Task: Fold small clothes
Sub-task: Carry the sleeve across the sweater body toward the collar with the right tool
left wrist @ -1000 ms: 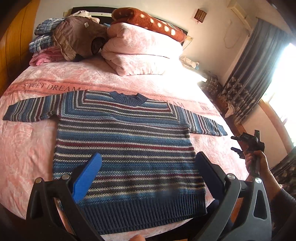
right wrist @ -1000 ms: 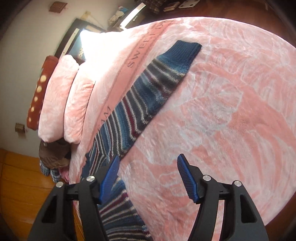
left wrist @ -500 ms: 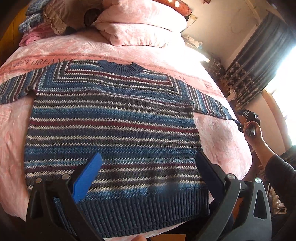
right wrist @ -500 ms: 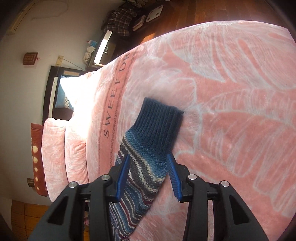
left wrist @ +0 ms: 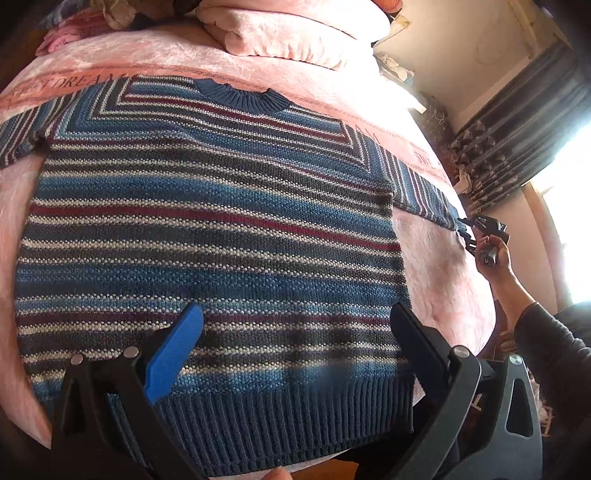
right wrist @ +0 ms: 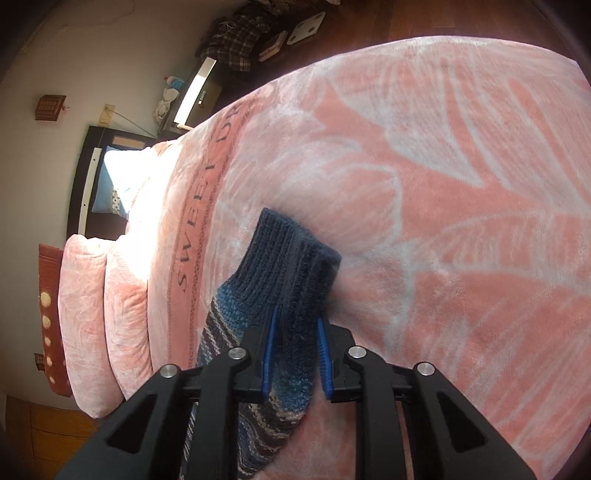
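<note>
A striped blue, white and maroon knitted sweater [left wrist: 221, 240] lies flat, front up, on the pink bed, collar toward the pillows. My left gripper [left wrist: 295, 314] hovers open above its lower body, just inside the dark ribbed hem. The right gripper [right wrist: 297, 321] is shut on the sweater's right sleeve, with the dark blue ribbed cuff [right wrist: 291, 251] bunched and sticking out beyond the fingers. In the left wrist view that same right gripper [left wrist: 476, 232] shows small at the sleeve's end, held by a person's hand [left wrist: 498, 266].
A pink blanket [right wrist: 443, 184] printed "SWEET DREAM" covers the bed. Pink pillows [left wrist: 295, 33] are piled at the headboard. Beyond the bed's far side are a nightstand [right wrist: 199, 92] and plaid clothes on the wooden floor. Dark curtains [left wrist: 517, 122] hang to the right.
The right gripper travelled along the sleeve to the cuff and closed on it. The left gripper moved in closer over the sweater's body, still open.
</note>
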A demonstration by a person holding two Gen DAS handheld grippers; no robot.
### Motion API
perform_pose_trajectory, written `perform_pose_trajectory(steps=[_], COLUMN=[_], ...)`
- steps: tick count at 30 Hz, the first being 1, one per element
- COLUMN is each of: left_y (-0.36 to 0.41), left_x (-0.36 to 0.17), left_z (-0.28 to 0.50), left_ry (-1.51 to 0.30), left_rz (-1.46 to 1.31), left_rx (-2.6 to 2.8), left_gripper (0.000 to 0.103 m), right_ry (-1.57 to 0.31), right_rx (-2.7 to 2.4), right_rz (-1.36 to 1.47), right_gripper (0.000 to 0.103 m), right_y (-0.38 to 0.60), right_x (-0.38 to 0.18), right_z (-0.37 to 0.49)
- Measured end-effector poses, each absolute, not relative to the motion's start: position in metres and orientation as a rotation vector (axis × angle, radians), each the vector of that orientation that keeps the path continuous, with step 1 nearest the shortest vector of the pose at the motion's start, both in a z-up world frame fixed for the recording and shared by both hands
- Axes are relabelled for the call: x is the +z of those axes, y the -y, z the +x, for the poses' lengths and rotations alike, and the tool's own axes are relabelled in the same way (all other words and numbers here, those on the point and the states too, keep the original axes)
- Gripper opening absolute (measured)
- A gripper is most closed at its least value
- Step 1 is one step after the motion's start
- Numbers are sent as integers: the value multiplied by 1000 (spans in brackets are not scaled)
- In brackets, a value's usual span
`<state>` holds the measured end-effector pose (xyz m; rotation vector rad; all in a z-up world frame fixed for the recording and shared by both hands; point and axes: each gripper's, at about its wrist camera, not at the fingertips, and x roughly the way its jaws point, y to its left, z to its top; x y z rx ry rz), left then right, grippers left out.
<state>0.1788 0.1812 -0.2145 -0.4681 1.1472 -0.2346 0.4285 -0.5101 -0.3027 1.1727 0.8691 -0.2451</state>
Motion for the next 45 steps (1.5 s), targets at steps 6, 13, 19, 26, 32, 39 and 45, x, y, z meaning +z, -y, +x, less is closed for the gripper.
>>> perform_pose_trajectory(steps=[6,13,19,26,32,39,45], left_y=[-207,-224,-241,-259,-259,-256,-239], left_x=[-218,-189,-158,-139,-147,-161,-200], left_z=[173,164,164,178,199,255,317], left_ry=[-1196,-1135,-1030,-1015,-1070,-1125,-1179], left_rz=[-600,-592,-468,-447,-459,-567,-669], left_rx=[-255,-297,-265,-251,-348,-455,-542], left_gripper=[100,100,101,101,100,100,100], right_ry=[-813,-764,-739,-763,-817,-911,-1022], right_rx=[-190,-82,64,195,276,332,346], right_rz=[1027,873,779,654,543,346,177], right_gripper=[8,8,8,8,8,8,9], right_y=[482,416,335,232,148,57,-1], right_x=[-237,-151,-99,-77,-97,-151,-221], right_z=[441,455,462,469,472,469,467])
